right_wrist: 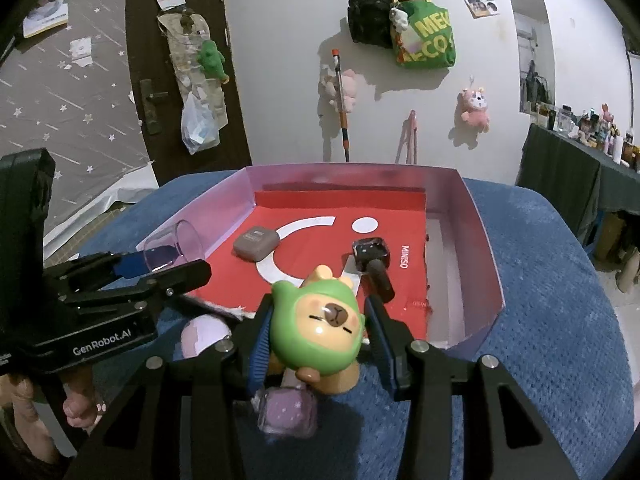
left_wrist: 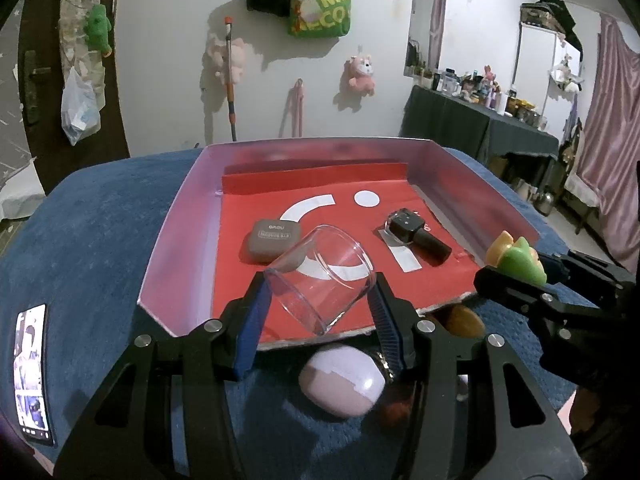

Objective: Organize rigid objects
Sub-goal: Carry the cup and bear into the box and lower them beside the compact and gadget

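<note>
Left gripper [left_wrist: 320,300] clamps clear glass cup [left_wrist: 320,276], tilted, above near edge of red-lined tray [left_wrist: 176,216]. Right gripper [right_wrist: 316,340] clamps green-hooded bear figurine [right_wrist: 316,320] above same edge. In tray: grey case [left_wrist: 272,244] left of centre, black microphone [left_wrist: 416,234] toward right wall.

Objects half-hidden behind the grippers on the blue cloth

A brown item [left_wrist: 464,320] and a reddish blur [left_wrist: 394,410] stay unidentifiable behind the left gripper [left_wrist: 318,306]; the phone [left_wrist: 32,372] screen is unreadable; the toy [right_wrist: 316,320] covers part of the purple bottle [right_wrist: 286,412]; bottles on the far table [right_wrist: 592,168] are too small to read
</note>
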A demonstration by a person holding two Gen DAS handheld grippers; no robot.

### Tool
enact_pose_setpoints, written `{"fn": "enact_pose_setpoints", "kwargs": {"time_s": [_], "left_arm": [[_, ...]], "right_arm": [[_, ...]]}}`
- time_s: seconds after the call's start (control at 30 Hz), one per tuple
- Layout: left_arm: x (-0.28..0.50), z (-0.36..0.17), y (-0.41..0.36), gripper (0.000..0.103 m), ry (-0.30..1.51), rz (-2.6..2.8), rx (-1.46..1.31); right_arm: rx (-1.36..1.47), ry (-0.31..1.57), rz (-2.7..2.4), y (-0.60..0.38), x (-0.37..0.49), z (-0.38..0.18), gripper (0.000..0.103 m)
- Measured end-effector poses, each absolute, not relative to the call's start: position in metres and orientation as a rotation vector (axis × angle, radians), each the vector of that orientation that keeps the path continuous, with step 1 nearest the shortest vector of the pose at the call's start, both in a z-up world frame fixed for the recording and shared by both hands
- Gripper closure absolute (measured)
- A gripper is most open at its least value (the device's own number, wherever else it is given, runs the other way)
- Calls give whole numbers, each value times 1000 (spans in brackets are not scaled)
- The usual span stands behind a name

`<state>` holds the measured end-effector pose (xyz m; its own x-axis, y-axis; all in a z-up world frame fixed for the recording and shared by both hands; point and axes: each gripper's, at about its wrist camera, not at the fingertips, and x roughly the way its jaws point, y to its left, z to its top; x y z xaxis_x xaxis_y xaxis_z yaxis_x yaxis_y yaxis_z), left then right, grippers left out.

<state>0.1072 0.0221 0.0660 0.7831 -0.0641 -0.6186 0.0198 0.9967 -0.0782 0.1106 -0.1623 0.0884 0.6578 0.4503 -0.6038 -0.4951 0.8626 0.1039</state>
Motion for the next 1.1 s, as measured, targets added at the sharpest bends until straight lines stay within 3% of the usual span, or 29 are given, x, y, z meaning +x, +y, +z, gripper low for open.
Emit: {"fn": "enact_pose_setpoints", "kwargs": {"time_s": [1.1], "left_arm": [[192,22,34,55,892,-52,-105]], "right_arm": [[-113,876,520,-139,193,53,56]]}}
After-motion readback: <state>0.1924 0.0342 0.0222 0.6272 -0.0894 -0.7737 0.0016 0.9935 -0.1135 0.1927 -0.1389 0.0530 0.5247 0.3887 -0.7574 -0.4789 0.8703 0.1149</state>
